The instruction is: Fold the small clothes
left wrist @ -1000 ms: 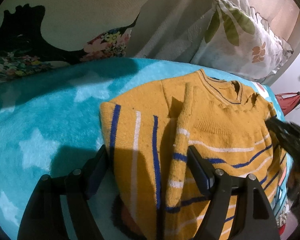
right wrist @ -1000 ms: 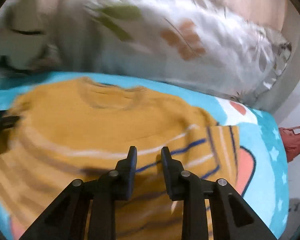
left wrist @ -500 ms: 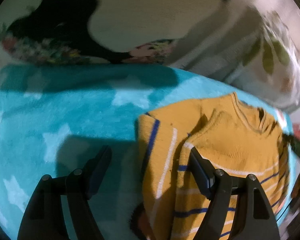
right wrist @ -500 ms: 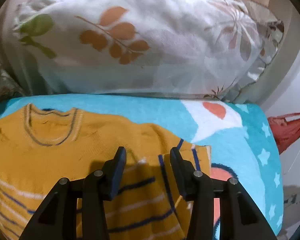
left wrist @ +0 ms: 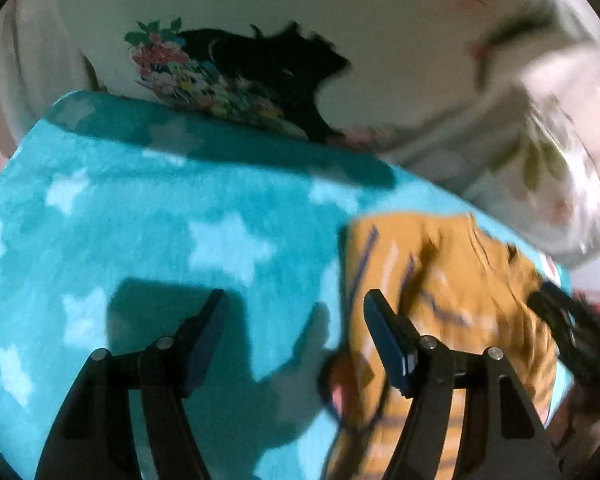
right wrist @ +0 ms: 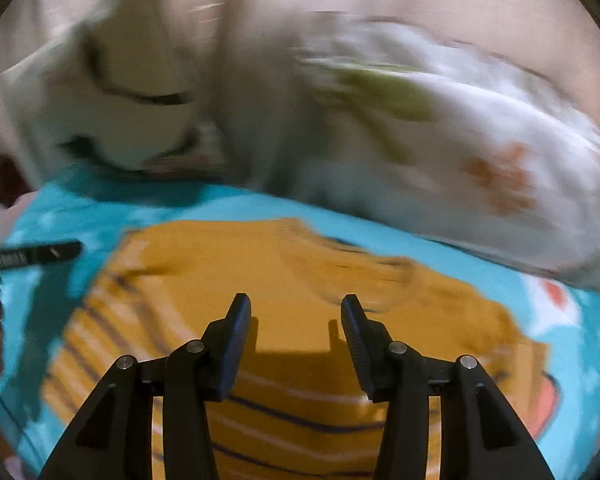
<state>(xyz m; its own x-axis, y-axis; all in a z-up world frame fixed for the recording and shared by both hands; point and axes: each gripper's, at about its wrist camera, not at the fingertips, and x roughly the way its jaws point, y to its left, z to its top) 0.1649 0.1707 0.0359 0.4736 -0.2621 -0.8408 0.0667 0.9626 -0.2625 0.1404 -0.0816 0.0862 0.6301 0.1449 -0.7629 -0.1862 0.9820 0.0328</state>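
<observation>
The yellow striped sweater (right wrist: 284, 320) is laid on the turquoise blanket (left wrist: 160, 240). Nothing is held: the left tongs (left wrist: 294, 314) are closing, the right tongs (right wrist: 296, 322) are half-open. The folded sleeves could be dragged loose by a careless grasp.

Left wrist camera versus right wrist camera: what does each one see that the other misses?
Left only: a black floral cloth behind the blanket, and the empty left gripper, its jaws closing over bare blanket.
Right only: the sweater's neckline and the open right gripper above it.
Both: the sweater, the blanket, the leaf-print pillow.
</observation>
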